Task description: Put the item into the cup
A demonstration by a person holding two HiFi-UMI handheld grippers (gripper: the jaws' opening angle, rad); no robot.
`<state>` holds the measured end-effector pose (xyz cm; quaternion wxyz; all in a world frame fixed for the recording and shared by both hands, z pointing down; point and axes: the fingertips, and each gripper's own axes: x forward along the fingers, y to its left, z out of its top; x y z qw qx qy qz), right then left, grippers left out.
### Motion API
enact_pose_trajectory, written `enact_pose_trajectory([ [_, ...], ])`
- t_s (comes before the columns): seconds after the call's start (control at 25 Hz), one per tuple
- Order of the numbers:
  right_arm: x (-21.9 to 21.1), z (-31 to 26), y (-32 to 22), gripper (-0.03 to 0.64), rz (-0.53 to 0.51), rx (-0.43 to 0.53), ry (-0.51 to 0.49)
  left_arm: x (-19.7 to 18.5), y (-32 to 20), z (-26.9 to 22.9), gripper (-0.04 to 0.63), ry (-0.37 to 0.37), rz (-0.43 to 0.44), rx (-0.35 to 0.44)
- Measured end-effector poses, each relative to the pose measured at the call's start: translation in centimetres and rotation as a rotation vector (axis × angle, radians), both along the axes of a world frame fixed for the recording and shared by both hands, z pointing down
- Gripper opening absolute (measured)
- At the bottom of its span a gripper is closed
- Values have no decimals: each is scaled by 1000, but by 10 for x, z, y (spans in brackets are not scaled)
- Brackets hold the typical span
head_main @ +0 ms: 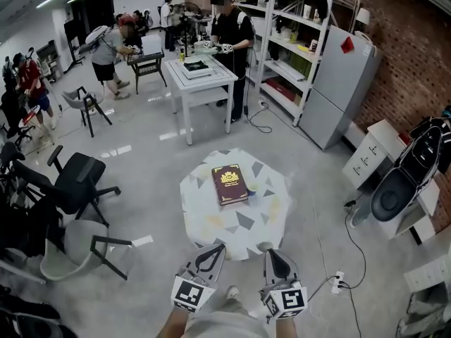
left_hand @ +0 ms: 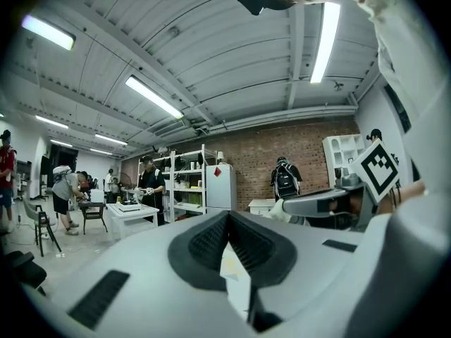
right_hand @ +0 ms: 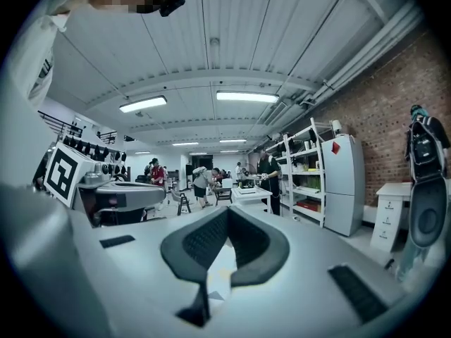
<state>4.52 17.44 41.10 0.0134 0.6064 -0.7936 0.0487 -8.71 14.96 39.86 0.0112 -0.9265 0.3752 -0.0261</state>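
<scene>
A small table (head_main: pixel 211 224) under a white cloth with grey triangles stands just ahead of me. On it lies a dark red book (head_main: pixel 230 184) with a gold emblem. A small blue and yellow thing (head_main: pixel 251 189) sits at the book's right edge, too small to identify. No cup shows in any view. My left gripper (head_main: pixel 218 247) and right gripper (head_main: pixel 269 252) hover side by side at the table's near edge, tilted upward. The jaws of the left gripper (left_hand: pixel 229 214) and of the right gripper (right_hand: pixel 227 210) meet at their tips with nothing between them.
Black office chairs (head_main: pixel 77 182) and a grey chair (head_main: pixel 70 252) crowd the left. A white worktable (head_main: pixel 201 76) with a person behind it, metal shelving (head_main: pixel 296 48) and a grey fridge (head_main: pixel 338 90) stand beyond. Cables and a power strip (head_main: pixel 338 280) lie on the floor at right.
</scene>
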Motion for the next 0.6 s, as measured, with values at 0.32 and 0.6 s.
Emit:
enact_pose_trajectory([
  [0.32, 27, -2, -38, 5, -33, -4, -20, 26, -33, -5, 12, -6, -32, -2],
  [0.6, 52, 2, -65, 5, -55, -4, -47, 45, -55, -10, 12, -37, -69, 17],
])
